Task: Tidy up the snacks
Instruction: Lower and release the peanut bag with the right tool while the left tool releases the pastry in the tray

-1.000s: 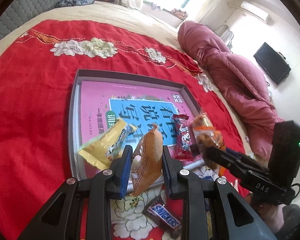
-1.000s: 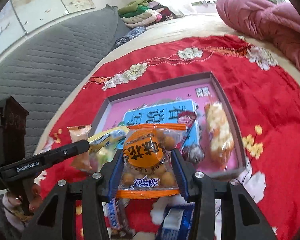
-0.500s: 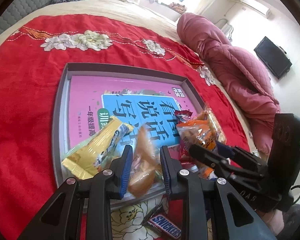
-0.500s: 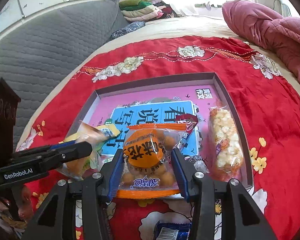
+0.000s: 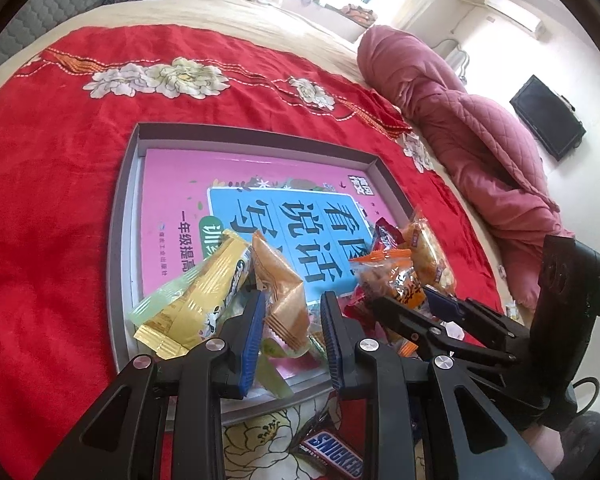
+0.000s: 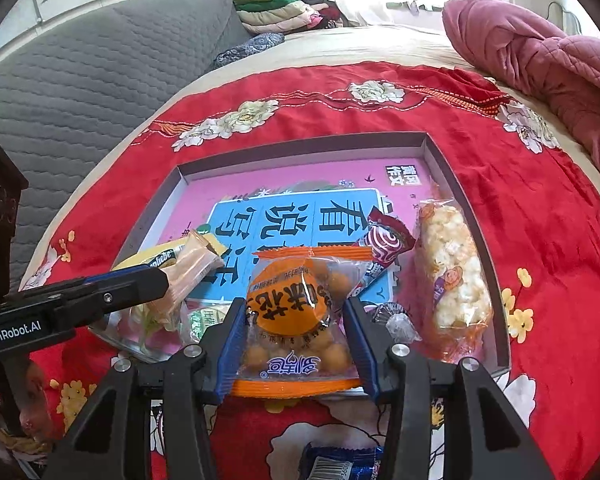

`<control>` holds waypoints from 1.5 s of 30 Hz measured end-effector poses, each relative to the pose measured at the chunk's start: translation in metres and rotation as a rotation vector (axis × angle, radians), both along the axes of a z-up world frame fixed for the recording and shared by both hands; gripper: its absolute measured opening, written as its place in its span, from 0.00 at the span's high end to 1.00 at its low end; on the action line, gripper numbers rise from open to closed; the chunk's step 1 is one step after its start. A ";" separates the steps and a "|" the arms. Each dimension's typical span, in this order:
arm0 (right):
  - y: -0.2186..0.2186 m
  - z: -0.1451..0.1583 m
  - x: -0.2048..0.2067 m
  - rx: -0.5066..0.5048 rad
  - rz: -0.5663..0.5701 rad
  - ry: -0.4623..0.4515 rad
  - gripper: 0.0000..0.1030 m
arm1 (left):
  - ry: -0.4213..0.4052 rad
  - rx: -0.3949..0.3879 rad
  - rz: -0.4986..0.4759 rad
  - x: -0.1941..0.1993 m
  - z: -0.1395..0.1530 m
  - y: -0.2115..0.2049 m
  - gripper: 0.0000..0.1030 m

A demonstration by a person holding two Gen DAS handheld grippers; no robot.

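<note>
A grey tray [image 5: 118,216] holding a pink book lies on the red bedspread; it also shows in the right wrist view [image 6: 496,280]. My left gripper [image 5: 290,312] is over the tray's near edge with its jaws parted; a tan snack packet [image 5: 282,284] sits loosely between them, beside a yellow packet [image 5: 198,300]. My right gripper [image 6: 294,320] is shut on an orange bag of coated peanuts [image 6: 296,308], held over the tray's near edge. A popcorn bar [image 6: 452,276] and a red candy wrapper [image 6: 384,244] lie in the tray.
A Snickers bar [image 5: 334,456] lies on the bedspread in front of the tray. A blue wrapper [image 6: 340,460] lies below my right gripper. A pink quilt [image 5: 480,132] is heaped at the right. A grey headboard [image 6: 80,80] stands at the left.
Both grippers moved forward over the tray. My left gripper's jaws have opened and the tan packet has dropped lower onto the tray. The right gripper still holds the orange bag.
</note>
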State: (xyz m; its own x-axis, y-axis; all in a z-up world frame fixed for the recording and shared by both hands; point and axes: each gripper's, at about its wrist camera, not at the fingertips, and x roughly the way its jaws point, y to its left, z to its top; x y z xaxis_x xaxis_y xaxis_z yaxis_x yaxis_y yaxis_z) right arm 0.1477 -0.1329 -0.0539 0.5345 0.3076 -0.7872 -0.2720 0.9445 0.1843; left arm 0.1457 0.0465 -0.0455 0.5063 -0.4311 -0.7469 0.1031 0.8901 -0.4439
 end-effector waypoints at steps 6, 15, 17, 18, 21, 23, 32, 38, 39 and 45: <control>-0.002 0.000 0.001 0.005 -0.011 0.010 0.52 | 0.006 0.000 -0.004 -0.002 0.001 -0.001 0.64; -0.005 0.007 -0.001 0.010 -0.027 -0.008 0.47 | -0.001 -0.004 0.000 -0.005 0.008 0.000 0.60; -0.007 0.009 -0.002 0.014 -0.030 -0.013 0.47 | -0.002 -0.002 0.000 -0.005 0.010 0.000 0.57; -0.007 0.010 -0.003 0.015 -0.031 -0.015 0.47 | -0.004 -0.003 0.000 -0.006 0.011 0.000 0.55; -0.008 0.015 -0.005 0.018 -0.032 -0.025 0.47 | -0.007 -0.006 0.000 -0.008 0.015 0.001 0.53; -0.010 0.019 -0.007 0.023 -0.032 -0.032 0.47 | -0.010 -0.004 0.000 -0.008 0.017 0.001 0.50; -0.018 0.039 -0.022 0.045 -0.038 -0.072 0.41 | -0.023 0.002 -0.012 -0.018 0.029 -0.001 0.46; -0.025 0.048 -0.032 0.051 -0.039 -0.079 0.41 | -0.024 0.012 -0.025 -0.029 0.034 -0.004 0.45; -0.025 0.048 -0.034 0.052 -0.039 -0.079 0.41 | -0.024 0.015 -0.028 -0.031 0.034 -0.004 0.44; -0.031 0.049 -0.046 0.033 -0.033 -0.068 0.41 | -0.007 0.034 -0.040 -0.043 0.031 -0.010 0.39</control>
